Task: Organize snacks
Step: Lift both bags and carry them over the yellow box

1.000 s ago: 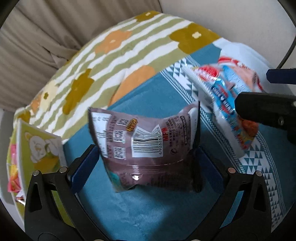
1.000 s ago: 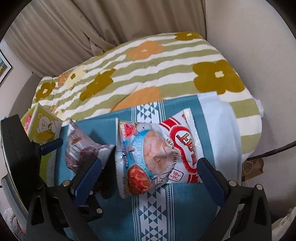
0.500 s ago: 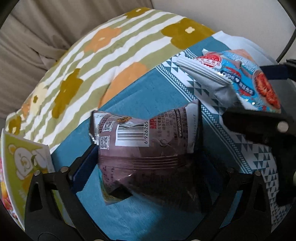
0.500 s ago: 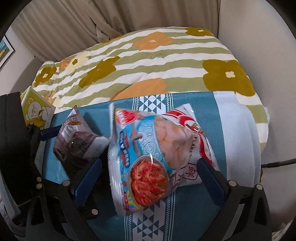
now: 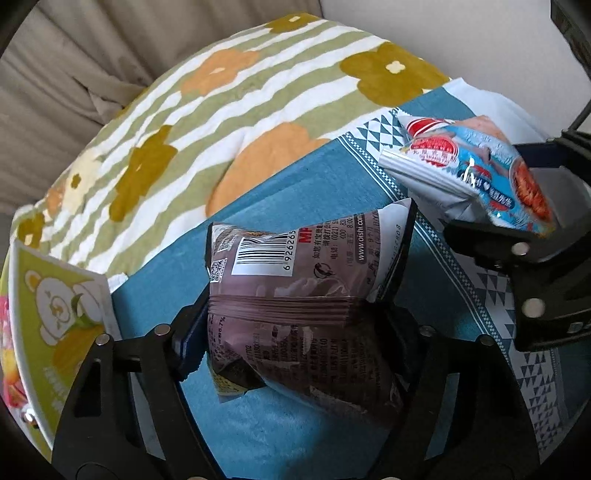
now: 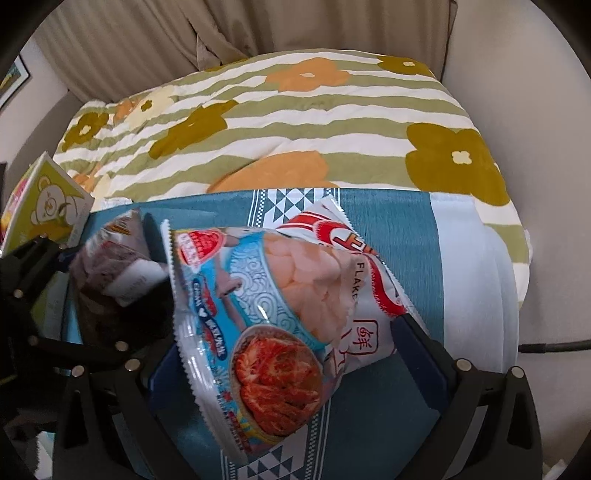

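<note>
- Left gripper [image 5: 295, 325] clamped on the brown snack bag [image 5: 295, 295], one finger against each side, barcode face turned toward the camera, bag raised off the teal mat [image 5: 295, 192] directly ahead of the fingers
- Right gripper [image 6: 280, 354] closed on the blue kimchi-print chip bag [image 6: 258, 317], bag tilted between the fingers with its sawtooth seam to the left
- Just behind that bag, partly covered by it: a red-and-white shrimp flake bag [image 6: 354, 266], lying on the mat ahead of the right gripper
- Seen from the left wrist: right gripper and its chip bag up and to the right, near but apart from the brown bag
- Far left of both tools: green bear-print box [image 5: 55, 314], standing at the mat's edge
- Beyond the mat, ahead of both grippers: striped floral quilt [image 6: 295, 122], then beige curtain [image 6: 147, 29]
</note>
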Demonstrator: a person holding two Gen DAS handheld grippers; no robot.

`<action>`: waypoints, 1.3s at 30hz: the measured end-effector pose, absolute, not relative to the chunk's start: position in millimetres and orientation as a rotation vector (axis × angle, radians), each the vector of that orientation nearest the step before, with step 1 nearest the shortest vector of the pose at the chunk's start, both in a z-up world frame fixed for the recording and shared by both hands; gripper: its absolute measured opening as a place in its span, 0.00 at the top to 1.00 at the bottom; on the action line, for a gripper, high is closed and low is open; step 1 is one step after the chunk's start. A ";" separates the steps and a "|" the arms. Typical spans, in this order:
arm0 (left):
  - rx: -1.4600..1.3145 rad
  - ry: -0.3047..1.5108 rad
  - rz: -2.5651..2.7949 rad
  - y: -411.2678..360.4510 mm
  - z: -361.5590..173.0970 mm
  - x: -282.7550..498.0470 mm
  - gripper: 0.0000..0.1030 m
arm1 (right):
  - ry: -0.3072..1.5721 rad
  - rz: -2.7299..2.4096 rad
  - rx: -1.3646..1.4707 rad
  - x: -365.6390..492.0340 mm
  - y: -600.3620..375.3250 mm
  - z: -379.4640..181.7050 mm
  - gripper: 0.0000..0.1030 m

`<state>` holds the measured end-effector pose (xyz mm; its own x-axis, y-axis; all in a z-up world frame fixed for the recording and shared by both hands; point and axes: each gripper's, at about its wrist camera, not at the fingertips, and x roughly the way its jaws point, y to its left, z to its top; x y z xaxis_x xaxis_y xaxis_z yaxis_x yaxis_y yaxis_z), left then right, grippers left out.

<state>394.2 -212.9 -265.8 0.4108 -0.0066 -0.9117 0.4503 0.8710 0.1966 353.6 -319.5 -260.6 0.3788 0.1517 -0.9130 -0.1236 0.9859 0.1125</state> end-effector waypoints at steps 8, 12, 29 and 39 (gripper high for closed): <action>0.411 1.104 -0.280 -207.6 -254.4 388.7 0.27 | 1.155 0.190 -0.067 349.6 -307.3 -263.8 0.33; 0.395 1.091 -0.269 -205.3 -248.0 384.1 0.27 | 1.133 0.188 -0.054 345.9 -309.7 -261.0 0.39; 0.285 0.917 -0.244 -185.2 -154.7 317.0 0.27 | 0.941 0.174 -0.004 281.3 -310.4 -186.1 0.53; 0.216 0.794 -0.130 -117.8 -63.3 261.5 0.27 | 0.792 0.298 -0.039 229.0 -271.3 -99.1 0.53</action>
